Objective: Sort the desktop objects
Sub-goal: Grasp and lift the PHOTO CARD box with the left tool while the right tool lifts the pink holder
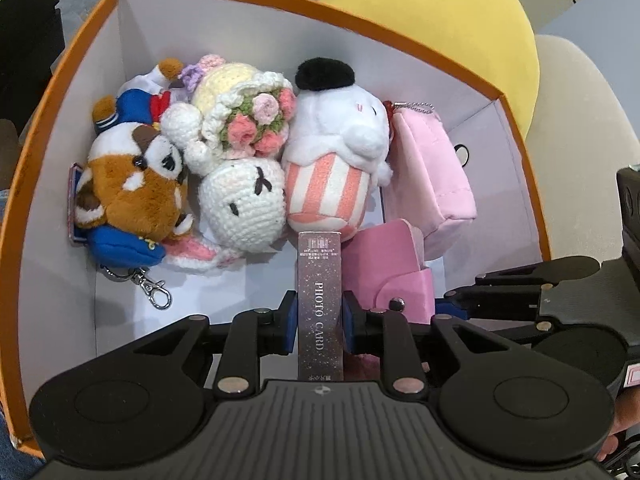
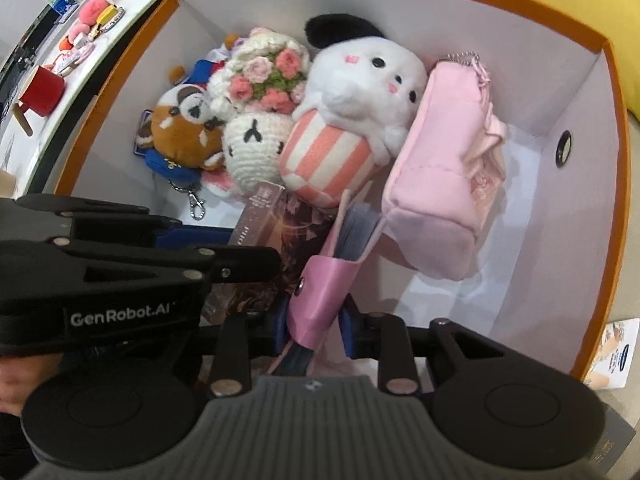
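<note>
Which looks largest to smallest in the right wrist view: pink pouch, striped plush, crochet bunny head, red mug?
1. pink pouch
2. striped plush
3. crochet bunny head
4. red mug, though it sits farther away, so its true size is unsure.

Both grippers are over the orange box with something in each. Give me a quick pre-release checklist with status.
1. Left gripper clamped on photo card box: ok.
2. Right gripper clamped on pink card holder: ok.
3. Both items inside the orange box walls: ok.
4. Bare floor under the card holder: ok.
5. Floor under the photo card box: cannot tell, hidden.
6. Grippers clear of each other: cannot tell, very close.
</note>
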Available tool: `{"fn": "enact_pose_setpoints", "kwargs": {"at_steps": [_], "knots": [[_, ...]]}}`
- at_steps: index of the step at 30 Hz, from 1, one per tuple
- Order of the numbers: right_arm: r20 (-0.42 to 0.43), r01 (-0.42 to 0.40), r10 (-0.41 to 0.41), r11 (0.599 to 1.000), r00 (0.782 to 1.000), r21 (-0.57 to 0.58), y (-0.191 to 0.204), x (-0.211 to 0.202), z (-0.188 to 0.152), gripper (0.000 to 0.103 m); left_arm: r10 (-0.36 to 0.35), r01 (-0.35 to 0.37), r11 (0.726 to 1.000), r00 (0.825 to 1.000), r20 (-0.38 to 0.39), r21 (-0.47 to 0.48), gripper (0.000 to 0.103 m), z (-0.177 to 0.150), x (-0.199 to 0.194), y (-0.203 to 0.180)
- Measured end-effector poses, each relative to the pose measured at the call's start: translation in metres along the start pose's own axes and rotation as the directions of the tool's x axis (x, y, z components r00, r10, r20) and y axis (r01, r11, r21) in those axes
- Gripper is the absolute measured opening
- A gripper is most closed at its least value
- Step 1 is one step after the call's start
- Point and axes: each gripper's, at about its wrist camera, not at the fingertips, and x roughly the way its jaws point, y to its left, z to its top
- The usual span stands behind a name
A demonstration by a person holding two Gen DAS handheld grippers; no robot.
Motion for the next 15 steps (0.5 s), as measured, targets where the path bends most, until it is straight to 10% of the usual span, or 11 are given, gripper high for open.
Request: {"fn": "enact_pose_setpoints", "kwargs": {"at_steps": [15], "knots": [[0.184,0.064,-0.047,0.994,0.982,-0.091,0.015,-0.105,-0.012,0.023,-0.142,0.138,0.990,0.972,0.187,0.038,0.025,0.040,-0.080,-0.039]]}}
